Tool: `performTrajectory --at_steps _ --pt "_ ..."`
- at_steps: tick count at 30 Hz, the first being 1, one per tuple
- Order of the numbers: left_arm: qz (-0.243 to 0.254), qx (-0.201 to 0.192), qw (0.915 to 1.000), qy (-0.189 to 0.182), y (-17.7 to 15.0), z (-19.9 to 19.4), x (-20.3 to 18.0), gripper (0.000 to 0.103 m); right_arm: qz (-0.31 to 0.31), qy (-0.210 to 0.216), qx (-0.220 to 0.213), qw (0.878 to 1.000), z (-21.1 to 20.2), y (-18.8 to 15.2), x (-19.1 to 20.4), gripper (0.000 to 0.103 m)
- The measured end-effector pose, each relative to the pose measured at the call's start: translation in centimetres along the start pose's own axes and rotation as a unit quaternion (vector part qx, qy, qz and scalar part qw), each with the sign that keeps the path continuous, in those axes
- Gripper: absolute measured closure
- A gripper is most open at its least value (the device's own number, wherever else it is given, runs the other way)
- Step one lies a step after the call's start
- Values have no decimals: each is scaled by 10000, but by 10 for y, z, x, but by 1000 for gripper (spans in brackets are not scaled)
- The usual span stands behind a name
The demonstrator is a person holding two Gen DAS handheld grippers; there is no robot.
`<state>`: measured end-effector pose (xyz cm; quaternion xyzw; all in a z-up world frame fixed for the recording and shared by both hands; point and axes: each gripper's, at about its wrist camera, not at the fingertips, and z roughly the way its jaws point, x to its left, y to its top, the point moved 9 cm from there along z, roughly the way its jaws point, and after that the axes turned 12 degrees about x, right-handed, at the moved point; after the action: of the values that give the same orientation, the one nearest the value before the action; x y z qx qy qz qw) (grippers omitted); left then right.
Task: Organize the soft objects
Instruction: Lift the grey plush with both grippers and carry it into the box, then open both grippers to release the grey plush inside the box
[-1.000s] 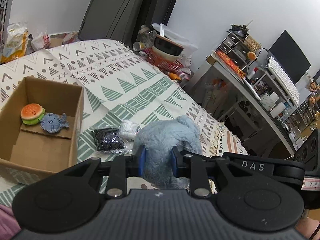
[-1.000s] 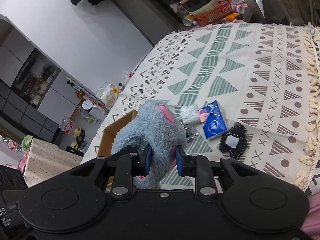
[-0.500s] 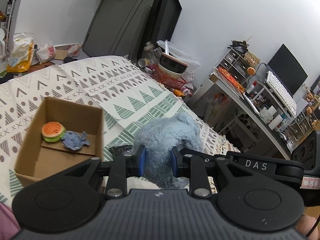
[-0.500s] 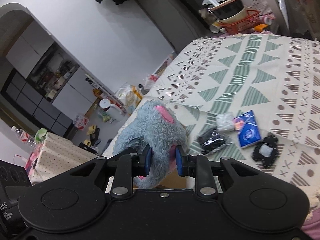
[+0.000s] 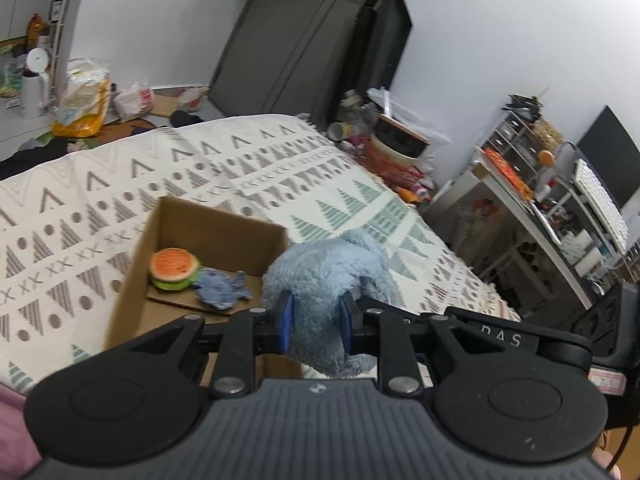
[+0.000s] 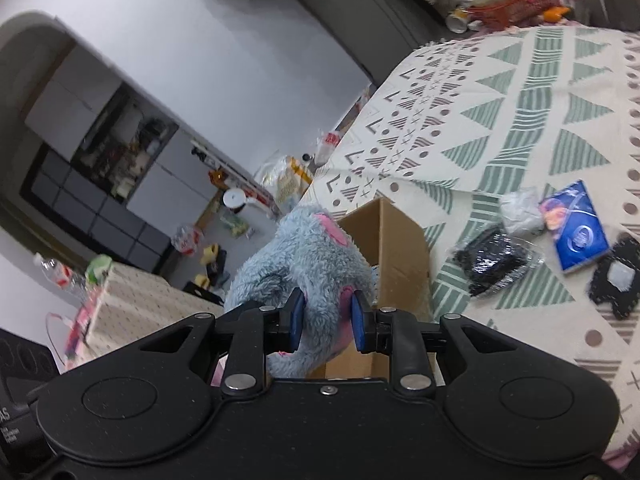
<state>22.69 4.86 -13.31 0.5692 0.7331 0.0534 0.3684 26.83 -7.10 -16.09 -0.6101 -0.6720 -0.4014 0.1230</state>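
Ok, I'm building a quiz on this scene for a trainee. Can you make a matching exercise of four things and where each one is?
Things:
1. burger toy
2. blue plush
3. tissue pack
4. black bag

Places:
A. on the blanket, next to the tissue pack
B. inside the box
C. held by both hand-held grippers, left and right
D. on the blanket, by the white wad

Pairs: 1-B, 2-C, 3-D, 4-A
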Motion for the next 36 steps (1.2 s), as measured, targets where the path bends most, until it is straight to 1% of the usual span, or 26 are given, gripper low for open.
performTrajectory --at_steps 10,15,22,25,26,27,28,29,30,32,35,36 --pt "-300 79 9994 142 10 18 44 81 16 -21 217 9998 45 2 5 79" --pt "-421 194 9985 279 13 28 65 82 -36 76 295 9995 69 0 4 78" --pt "-487 397 9970 462 19 45 87 82 -76 54 369 9993 88 -2 4 74" --pt "-555 615 9942 683 20 52 93 79 -24 -16 253 9997 85 -1 -1 55" --pt "-584 611 9937 741 21 51 94 77 -65 -17 206 9998 83 0 0 51" --pt "-591 586 9937 746 22 50 95 76 -78 -34 180 9998 81 0 1 47" --pt "-597 564 9938 751 23 48 95 73 -87 -36 138 9999 78 1 2 40" --pt "-613 540 9935 791 25 46 95 68 -79 -32 104 9999 75 2 3 33" --pt "-626 509 9931 850 26 44 95 64 -73 -14 62 10000 71 2 4 32" --pt "-643 409 9924 967 29 38 94 49 -73 -30 -17 10000 64 3 6 26" --pt "-605 214 9921 1082 33 27 89 40 -58 -219 -197 9995 49 4 6 15" --pt "-579 148 9923 1081 34 23 86 38 -48 -253 -244 9994 44 4 6 14"
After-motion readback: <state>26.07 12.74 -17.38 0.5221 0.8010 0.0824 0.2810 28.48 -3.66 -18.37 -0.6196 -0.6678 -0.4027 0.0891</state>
